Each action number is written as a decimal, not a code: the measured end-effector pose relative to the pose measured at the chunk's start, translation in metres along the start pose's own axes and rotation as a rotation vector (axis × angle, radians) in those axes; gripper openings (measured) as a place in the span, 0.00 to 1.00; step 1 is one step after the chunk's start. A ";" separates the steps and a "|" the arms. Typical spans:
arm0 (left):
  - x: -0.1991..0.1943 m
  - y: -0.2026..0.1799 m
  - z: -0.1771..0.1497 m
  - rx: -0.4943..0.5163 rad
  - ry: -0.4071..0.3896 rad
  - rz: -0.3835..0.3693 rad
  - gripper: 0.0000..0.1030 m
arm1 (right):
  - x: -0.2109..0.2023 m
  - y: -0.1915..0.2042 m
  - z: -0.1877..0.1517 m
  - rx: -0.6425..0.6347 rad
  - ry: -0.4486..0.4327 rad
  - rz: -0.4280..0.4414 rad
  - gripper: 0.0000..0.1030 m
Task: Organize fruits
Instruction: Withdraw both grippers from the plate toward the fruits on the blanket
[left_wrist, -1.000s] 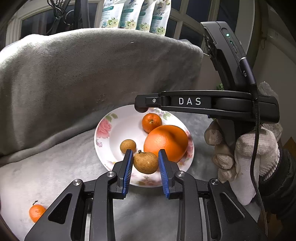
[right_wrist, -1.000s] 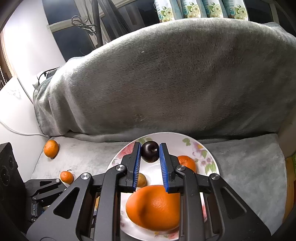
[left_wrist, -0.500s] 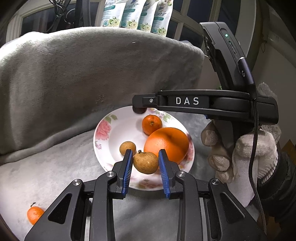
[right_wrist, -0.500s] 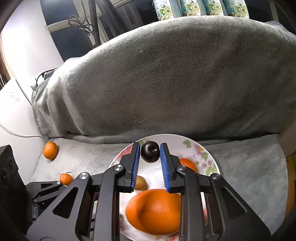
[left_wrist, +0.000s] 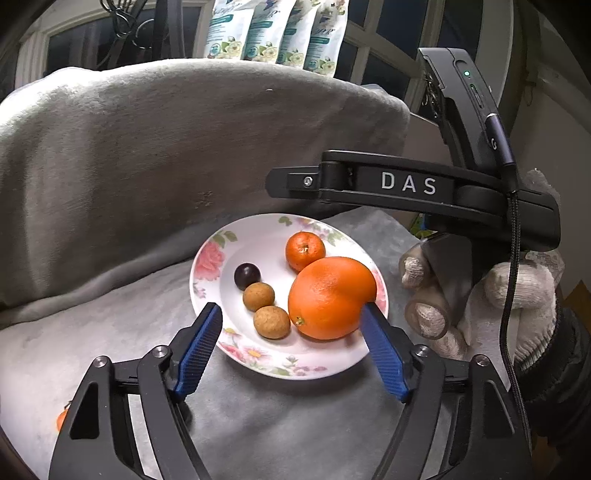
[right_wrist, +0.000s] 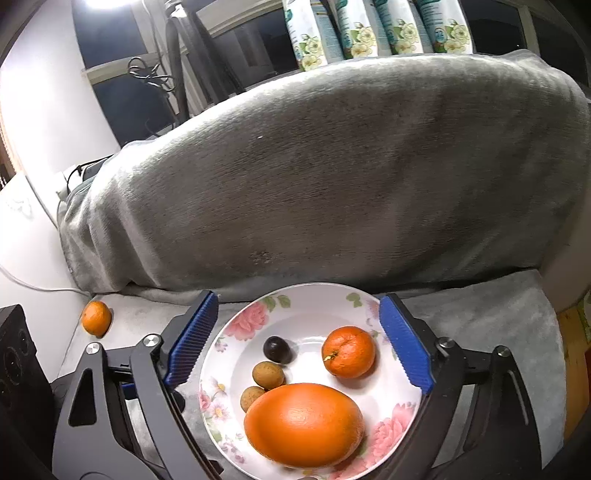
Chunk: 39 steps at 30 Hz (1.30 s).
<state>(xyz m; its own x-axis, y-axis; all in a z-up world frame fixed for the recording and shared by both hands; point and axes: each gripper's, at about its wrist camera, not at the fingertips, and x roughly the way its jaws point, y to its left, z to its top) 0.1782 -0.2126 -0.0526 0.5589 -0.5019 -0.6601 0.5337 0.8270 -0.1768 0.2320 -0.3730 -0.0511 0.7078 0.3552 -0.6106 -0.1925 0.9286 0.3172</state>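
A floral white plate (left_wrist: 258, 229) (right_wrist: 306, 295) sits on a grey blanket. It holds a large orange (left_wrist: 330, 297) (right_wrist: 304, 424), a small mandarin (left_wrist: 305, 250) (right_wrist: 349, 351), a dark plum (left_wrist: 247, 276) (right_wrist: 277, 349) and two brown longans (left_wrist: 272, 321) (left_wrist: 258, 296) (right_wrist: 268, 375). My left gripper (left_wrist: 293, 347) is open and empty at the plate's near rim. My right gripper (right_wrist: 297, 341) is open and empty above the plate; its body shows in the left wrist view (left_wrist: 406, 184).
A mandarin (right_wrist: 96, 318) lies on the blanket at the left, and part of another shows at the lower left of the left wrist view (left_wrist: 61, 419). A blanket-covered backrest (right_wrist: 332, 166) rises behind the plate. A gloved hand (left_wrist: 480, 295) holds the right gripper.
Both grippers opened. The left one let the longan go onto the plate; the right one dropped the plum onto the plate. Both pulled back a little.
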 end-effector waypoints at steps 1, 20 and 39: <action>0.000 0.000 0.000 -0.001 0.002 0.001 0.75 | 0.000 0.000 0.000 0.004 -0.001 -0.006 0.91; -0.026 0.001 0.002 -0.025 -0.031 0.002 0.75 | -0.023 0.007 0.001 -0.003 -0.043 -0.029 0.92; -0.088 0.013 -0.012 -0.032 -0.106 0.058 0.75 | -0.057 0.048 -0.012 -0.111 -0.095 -0.070 0.92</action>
<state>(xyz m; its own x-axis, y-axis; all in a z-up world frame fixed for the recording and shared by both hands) 0.1281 -0.1551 -0.0059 0.6531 -0.4759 -0.5891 0.4791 0.8621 -0.1653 0.1738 -0.3474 -0.0098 0.7823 0.2821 -0.5553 -0.2103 0.9588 0.1909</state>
